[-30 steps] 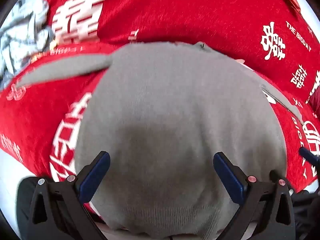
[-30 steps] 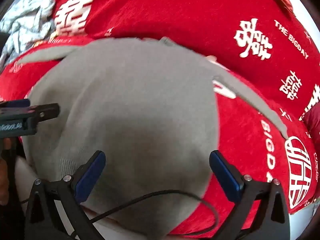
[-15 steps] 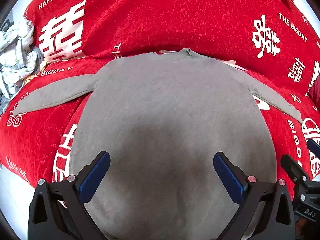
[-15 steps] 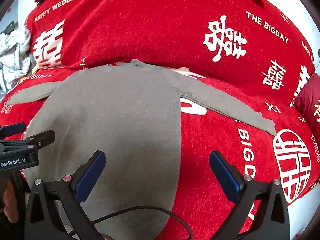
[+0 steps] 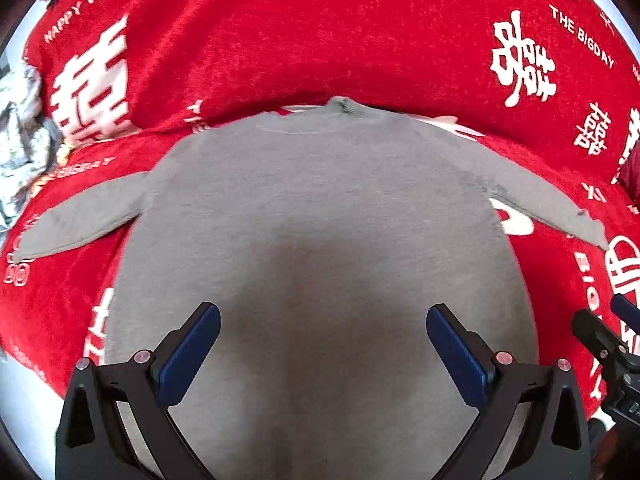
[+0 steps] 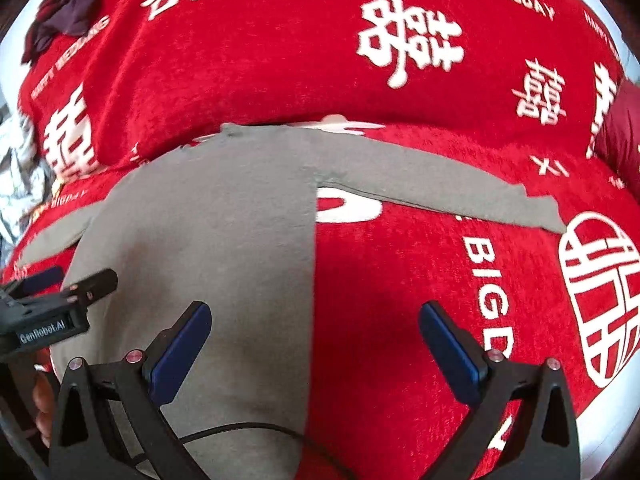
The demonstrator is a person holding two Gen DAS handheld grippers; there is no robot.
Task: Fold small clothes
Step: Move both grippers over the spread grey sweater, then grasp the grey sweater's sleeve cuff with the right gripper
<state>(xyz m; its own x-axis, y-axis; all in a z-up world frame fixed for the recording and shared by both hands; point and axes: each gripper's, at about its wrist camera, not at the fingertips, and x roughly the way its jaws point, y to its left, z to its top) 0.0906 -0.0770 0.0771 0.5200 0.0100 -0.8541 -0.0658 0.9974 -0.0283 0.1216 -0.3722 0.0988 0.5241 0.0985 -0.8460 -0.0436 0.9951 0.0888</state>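
A small grey long-sleeved sweater (image 5: pixel 320 216) lies flat on a red cover, collar away from me, both sleeves spread out to the sides. My left gripper (image 5: pixel 322 336) is open and empty above the sweater's lower middle. My right gripper (image 6: pixel 316 332) is open and empty over the sweater's (image 6: pixel 216 216) right side edge, one finger above the grey cloth, the other above the red cover. The right sleeve (image 6: pixel 440 192) stretches out to the right. The left gripper also shows at the left edge of the right wrist view (image 6: pixel 56 304).
The red cover (image 5: pixel 360 40) with white characters and lettering drapes a seat and its backrest. A crumpled light patterned cloth (image 5: pixel 16 128) lies at the far left. A dark purple garment (image 6: pixel 64 12) sits on top of the backrest at upper left. A black cable (image 6: pixel 240 430) runs under the right gripper.
Both grippers have pulled back and risen from the sweater, so the whole garment with both sleeves shows. The right gripper has shifted rightwards to the sweater's side edge.
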